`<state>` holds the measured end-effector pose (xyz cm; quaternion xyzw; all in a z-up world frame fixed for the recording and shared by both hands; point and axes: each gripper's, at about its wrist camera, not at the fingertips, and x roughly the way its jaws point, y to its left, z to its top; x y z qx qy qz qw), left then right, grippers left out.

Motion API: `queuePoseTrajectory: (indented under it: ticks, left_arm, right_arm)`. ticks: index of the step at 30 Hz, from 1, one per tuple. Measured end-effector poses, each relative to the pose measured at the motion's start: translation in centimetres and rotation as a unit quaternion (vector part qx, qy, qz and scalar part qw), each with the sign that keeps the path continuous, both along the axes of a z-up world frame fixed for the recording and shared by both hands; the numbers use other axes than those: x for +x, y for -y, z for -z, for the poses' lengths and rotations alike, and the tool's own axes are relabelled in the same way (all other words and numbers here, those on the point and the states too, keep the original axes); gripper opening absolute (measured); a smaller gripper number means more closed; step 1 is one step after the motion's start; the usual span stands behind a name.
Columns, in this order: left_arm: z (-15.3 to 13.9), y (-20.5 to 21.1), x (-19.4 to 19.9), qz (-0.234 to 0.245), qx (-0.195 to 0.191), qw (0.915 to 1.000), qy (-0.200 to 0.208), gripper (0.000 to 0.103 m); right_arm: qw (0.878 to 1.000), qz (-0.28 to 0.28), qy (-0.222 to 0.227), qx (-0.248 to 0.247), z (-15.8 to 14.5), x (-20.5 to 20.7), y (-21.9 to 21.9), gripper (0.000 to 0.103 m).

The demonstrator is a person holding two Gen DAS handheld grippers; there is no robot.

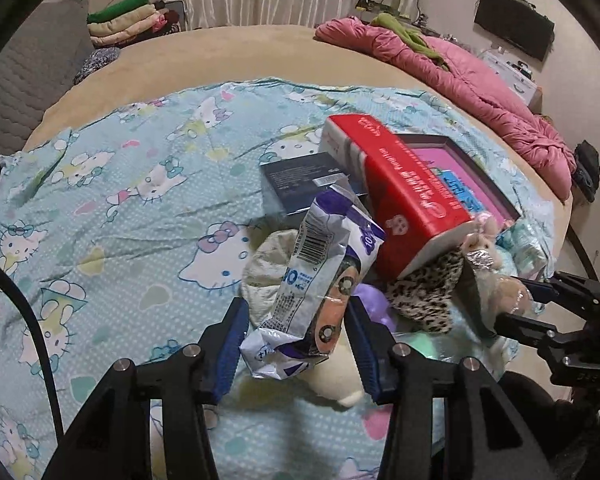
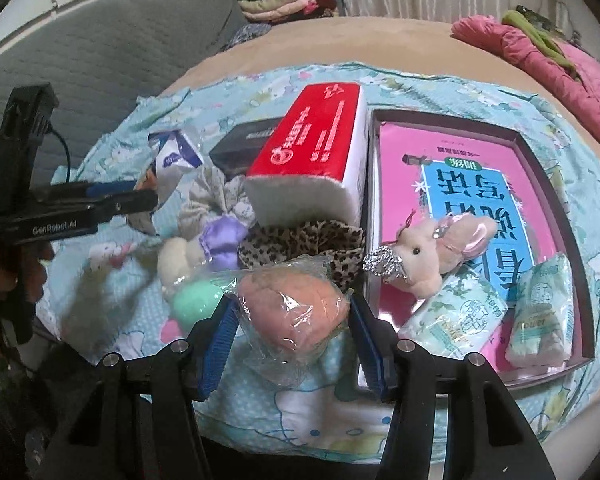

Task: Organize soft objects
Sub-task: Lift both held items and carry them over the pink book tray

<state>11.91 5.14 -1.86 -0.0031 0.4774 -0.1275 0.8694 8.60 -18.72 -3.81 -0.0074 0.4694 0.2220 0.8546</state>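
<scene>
Clutter crowds my reach: red tissue box leaning over leopard cloth. My left gripper pinches a crinkled packet; my right gripper squeezes a bagged peach sponge.

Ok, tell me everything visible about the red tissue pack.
The red tissue pack is a long soft brick in glossy red wrap with white print and a white side panel; its open near end shows stacked white tissue. It lies tilted, its near end propped on the leopard-print cloth, its right side along the rim of the box lid, its far end over a dark box. Neither tool touches it.
</scene>
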Motion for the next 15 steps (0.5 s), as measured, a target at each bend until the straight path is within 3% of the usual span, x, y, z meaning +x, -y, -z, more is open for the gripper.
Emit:
queuePoseTrajectory:
  ticks: [15]
  left_arm:
    - [-4.1,6.3,-2.1,0.024,-0.040,0.9980,0.043,0.049]
  right_arm:
    - [0.994,0.079,0.058,0.047,-4.2,-0.6,4.2,0.057]
